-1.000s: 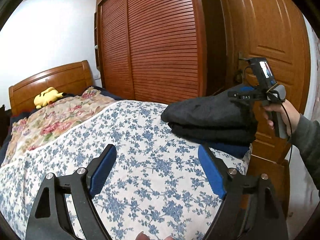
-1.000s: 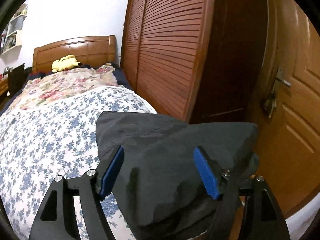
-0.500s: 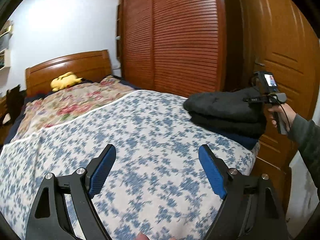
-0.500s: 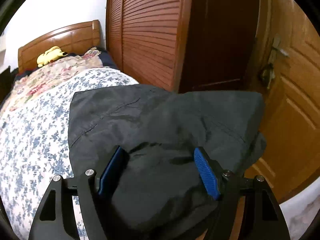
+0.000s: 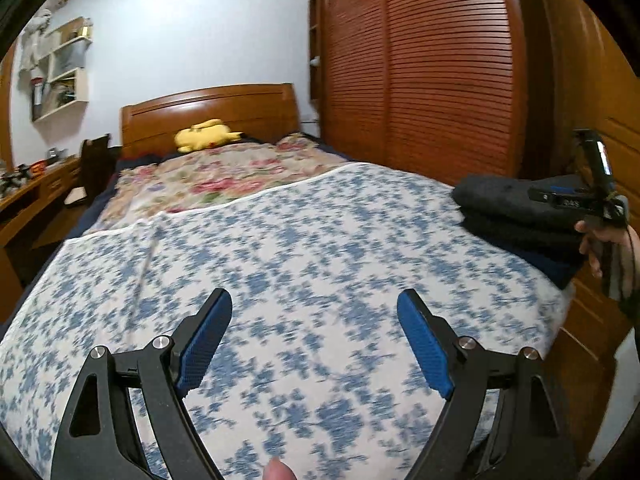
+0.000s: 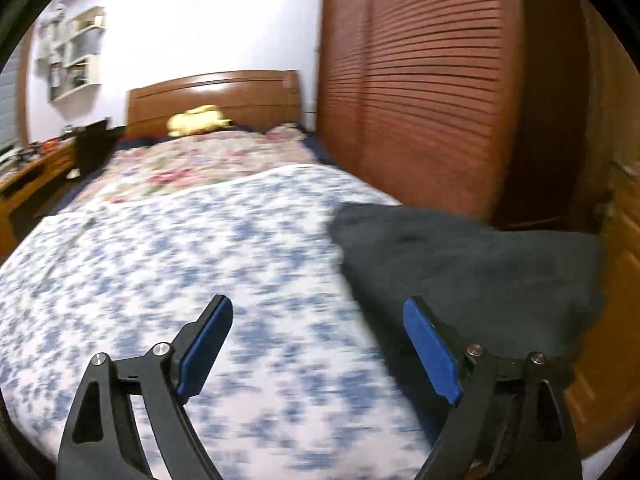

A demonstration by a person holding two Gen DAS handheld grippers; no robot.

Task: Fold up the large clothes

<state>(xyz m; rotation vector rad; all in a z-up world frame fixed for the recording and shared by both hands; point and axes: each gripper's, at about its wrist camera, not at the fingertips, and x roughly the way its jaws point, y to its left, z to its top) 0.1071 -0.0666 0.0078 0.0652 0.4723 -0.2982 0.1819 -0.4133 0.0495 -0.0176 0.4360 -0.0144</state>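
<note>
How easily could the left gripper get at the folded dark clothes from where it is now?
Probably yes. Only bare floral bedspread lies between the open left gripper and the folded dark clothes at the bed's far right corner, though the right gripper beside the pile could crowd the approach.

Bed with blue floral sheet [image 5: 304, 248], pink floral quilt [image 5: 224, 178] at the far end. Yellow plush toy [image 5: 206, 136] against the wooden headboard [image 5: 208, 110]. Louvered wooden wardrobe doors [image 5: 432, 80] on the right. White wall shelf [image 5: 60, 72] upper left, wooden desk [image 5: 28, 192] below it, cluttered; contents too blurred to identify.
</note>
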